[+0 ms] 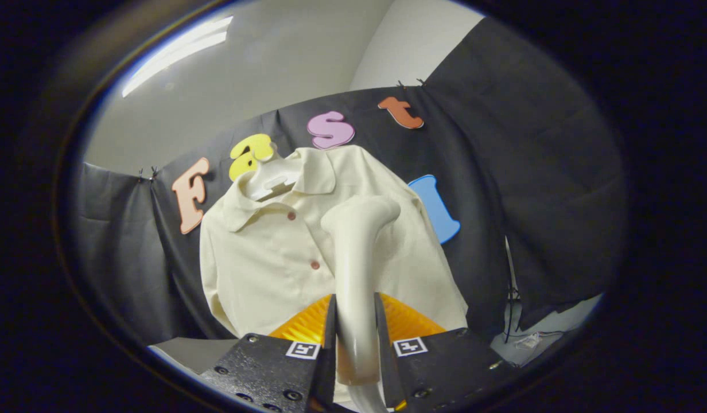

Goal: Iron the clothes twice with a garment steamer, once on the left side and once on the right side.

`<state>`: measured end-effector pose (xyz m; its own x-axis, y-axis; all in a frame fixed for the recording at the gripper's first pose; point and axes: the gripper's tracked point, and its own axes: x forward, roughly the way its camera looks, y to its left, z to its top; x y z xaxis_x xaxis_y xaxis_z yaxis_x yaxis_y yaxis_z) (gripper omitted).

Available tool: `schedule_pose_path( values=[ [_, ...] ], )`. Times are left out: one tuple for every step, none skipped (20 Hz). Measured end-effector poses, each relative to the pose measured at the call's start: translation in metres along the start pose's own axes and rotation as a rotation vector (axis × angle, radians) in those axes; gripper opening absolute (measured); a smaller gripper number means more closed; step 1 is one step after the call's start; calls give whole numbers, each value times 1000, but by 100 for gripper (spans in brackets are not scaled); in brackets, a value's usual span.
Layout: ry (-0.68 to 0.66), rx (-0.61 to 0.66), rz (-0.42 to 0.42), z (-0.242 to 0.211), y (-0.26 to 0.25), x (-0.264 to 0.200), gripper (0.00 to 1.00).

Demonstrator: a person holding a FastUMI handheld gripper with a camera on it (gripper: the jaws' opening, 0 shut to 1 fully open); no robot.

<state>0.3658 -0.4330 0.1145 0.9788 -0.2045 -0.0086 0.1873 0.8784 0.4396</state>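
A cream button-up shirt hangs on a pale hanger against the black cloth wall. My gripper is shut on the handle of a cream garment steamer, both fingers pressing its sides. The steamer rises between the fingers, and its curved head rests on or just before the shirt's right half, beside the button line. Whether the head touches the cloth is unclear. The shirt's lower middle is hidden behind the steamer and the fingers.
The black cloth wall wraps round behind and to both sides of the shirt. A light surface lies low to the left; cables and a small clear item lie low to the right.
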Motion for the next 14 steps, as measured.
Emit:
schedule_pose_path(
  values=[
    [-4, 10, 4, 6, -1, 9, 32],
    [-5, 15, 6, 8, -2, 17, 32],
    [-17, 19, 4, 10, -4, 23, 32],
    [-9, 20, 5, 9, -5, 30, 32],
    [-1, 26, 16, 3, -5, 34, 32],
    [3, 35, 24, 2, -6, 35, 32],
    [6, 53, 34, -2, -7, 34, 32],
    [11, 67, 41, -8, -8, 36, 32],
    [22, 76, 41, -17, -10, 39, 32],
    [34, 75, 33, -26, -13, 40, 32],
    [43, 73, 23, -35, -17, 39, 32],
    [53, 73, 17, -42, -21, 37, 32],
    [62, 79, 13, -50, -24, 34, 32],
    [71, 93, 12, -56, -25, 32, 32]
  ],
)
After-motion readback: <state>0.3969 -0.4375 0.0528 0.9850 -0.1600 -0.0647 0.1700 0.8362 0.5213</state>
